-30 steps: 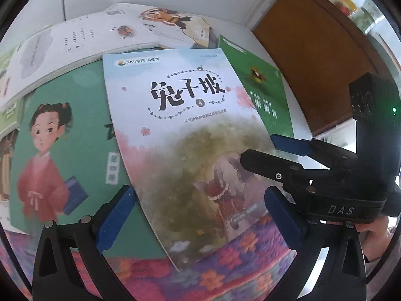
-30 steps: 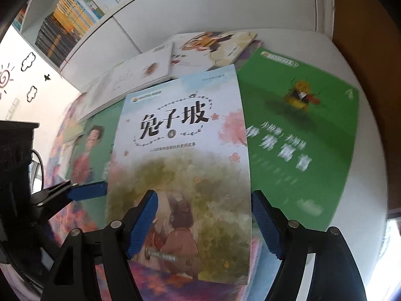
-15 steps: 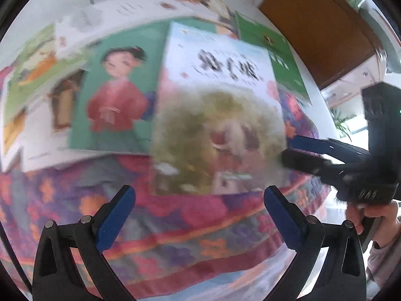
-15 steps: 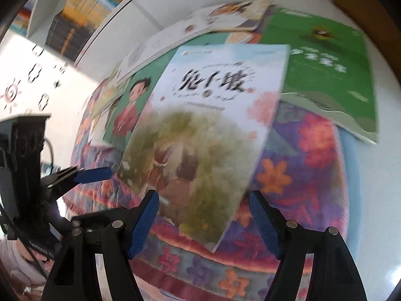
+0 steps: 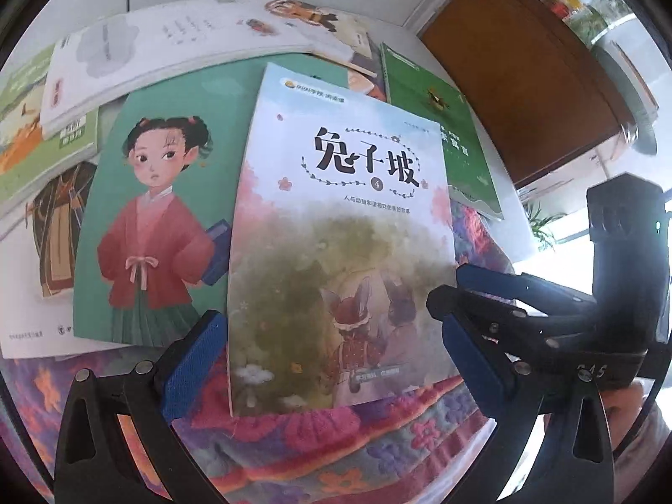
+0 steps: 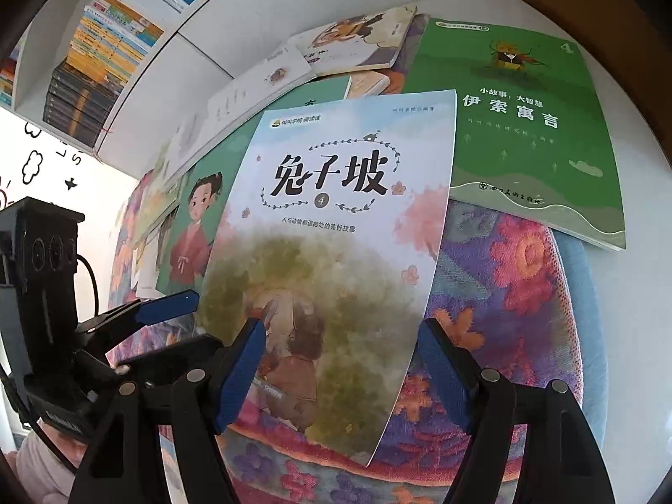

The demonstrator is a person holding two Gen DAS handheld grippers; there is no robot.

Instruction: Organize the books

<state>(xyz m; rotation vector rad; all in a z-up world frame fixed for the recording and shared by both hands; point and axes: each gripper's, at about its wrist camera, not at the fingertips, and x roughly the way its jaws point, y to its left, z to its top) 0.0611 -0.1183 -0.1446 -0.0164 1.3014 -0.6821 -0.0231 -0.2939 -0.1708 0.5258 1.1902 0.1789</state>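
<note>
Carrying surface: a white table (image 6: pixel 638 218) covered in part by a flower-patterned cloth (image 5: pixel 336 445); books are spread across both.
Far-left books: a green-and-orange cover (image 5: pixel 25 126) and a white book (image 5: pixel 147 46) lie at the table's left and far side, overlapping; under them shows a cover with a robed figure (image 5: pixel 59 227).
Girl book: teal cover (image 5: pixel 147 218) showing a girl in a red jacket holding a blue book; it lies flat, and its right part is under the rabbit book.
Rabbit book: pale blue cover (image 5: pixel 340 227), large black title characters, a circled 4, pink blossoms, and two clothed rabbits seen from behind in a green wash. It lies on top of the spread, its near edge on the cloth toward the table's near edge.
Green book: bright green cover (image 6: pixel 516 126) with an insect figure and white characters, at the table's right side, its left part under the rabbit book.
Far-edge book: a cream picture book (image 6: pixel 357 42) against the wall.
Shelf: a white bookshelf (image 6: pixel 138 96) behind the table holds rows and stacks of books (image 6: pixel 96 63).
Left gripper (image 5: pixel 327 361): jaws apart, straddling the rabbit book's near edge, pads not pressing.
Right gripper (image 6: pixel 340 374): jaws wide, the book's near right corner between them, no grip.
</note>
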